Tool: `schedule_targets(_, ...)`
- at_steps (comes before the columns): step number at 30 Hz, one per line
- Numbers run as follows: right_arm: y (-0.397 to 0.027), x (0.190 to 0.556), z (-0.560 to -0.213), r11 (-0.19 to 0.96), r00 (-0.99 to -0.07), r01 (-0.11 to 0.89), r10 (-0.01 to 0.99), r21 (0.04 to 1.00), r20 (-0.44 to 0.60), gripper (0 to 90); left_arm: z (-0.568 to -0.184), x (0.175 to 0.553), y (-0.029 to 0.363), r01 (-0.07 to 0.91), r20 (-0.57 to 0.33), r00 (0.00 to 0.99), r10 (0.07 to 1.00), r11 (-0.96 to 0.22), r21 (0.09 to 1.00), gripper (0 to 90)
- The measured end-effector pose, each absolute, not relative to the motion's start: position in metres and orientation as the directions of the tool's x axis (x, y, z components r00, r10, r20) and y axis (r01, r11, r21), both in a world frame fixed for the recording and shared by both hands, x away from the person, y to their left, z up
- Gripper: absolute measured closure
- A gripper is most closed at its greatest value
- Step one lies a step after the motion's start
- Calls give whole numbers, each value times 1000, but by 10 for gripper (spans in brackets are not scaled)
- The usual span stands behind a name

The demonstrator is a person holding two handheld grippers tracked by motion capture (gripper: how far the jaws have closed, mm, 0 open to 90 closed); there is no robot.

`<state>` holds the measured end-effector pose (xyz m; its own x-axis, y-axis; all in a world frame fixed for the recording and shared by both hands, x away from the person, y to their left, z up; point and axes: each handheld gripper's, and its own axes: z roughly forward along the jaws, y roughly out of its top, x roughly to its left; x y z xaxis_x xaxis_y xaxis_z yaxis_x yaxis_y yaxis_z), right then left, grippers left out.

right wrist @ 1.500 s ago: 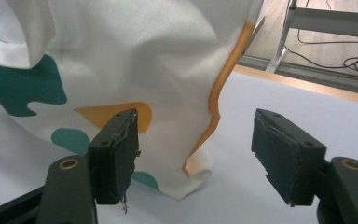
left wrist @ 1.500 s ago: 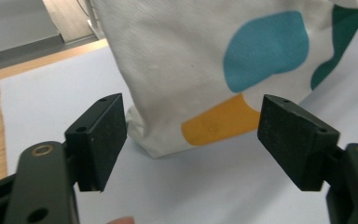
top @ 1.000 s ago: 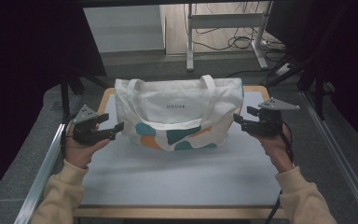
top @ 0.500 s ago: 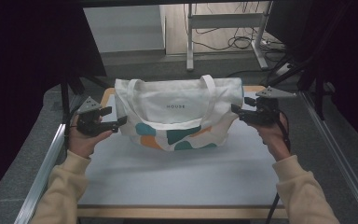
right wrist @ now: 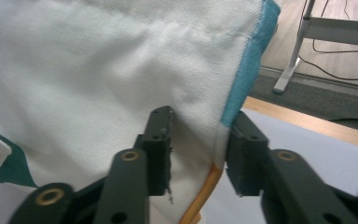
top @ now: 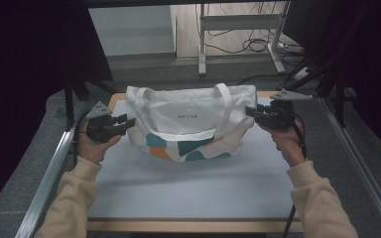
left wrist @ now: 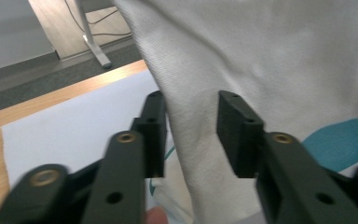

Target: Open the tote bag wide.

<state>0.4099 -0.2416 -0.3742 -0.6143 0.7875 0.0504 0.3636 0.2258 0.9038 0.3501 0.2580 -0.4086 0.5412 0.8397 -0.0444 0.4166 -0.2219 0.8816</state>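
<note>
A white canvas tote bag (top: 191, 121) printed with "HOUSE" and teal, orange and green shapes stands on the white mat, handles draped over its front. At the bag's left side, my left gripper (top: 125, 122) is open. In the left gripper view, its jaws straddle a fold of the white fabric (left wrist: 191, 116) without pinching it. My right gripper (top: 251, 111) is at the bag's right side, also open. Its jaws bracket the bag's teal and orange side seam (right wrist: 216, 158) in the right gripper view. Both fingertips sit about mid-height on the bag.
The white mat (top: 188, 188) covers a wooden table (top: 188, 225) with metal rails (top: 44, 183) along both sides. Beyond the far edge are grey floor, a desk frame (top: 202, 39) and cables. Black curtains hang left and right.
Both grippers have moved away from the person and slightly inward, so their jaws now sit around the bag's left and right side edges. The bag has stayed put.
</note>
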Motion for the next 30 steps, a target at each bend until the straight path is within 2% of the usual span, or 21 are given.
schedule_targets(3,-241,408,-374,233,-611,360,791,904,40,712,-409,348,255,410,-37,550,834,-231,882,700)
schedule_targets(6,-241,407,-375,235,-612,356,790,905,35,745,-411,350,255,421,-41,558,829,-240,875,617)
schedule_targets(8,-242,407,-375,233,-613,352,790,906,35,771,-413,352,256,432,-52,552,832,-233,871,612)
schedule_targets(16,-240,407,-378,247,-619,339,786,908,17,826,-418,353,256,425,-53,551,833,-225,877,835)
schedule_targets(30,-241,393,-381,278,-622,295,782,914,-37,837,-420,339,259,408,-50,556,830,-220,886,871)
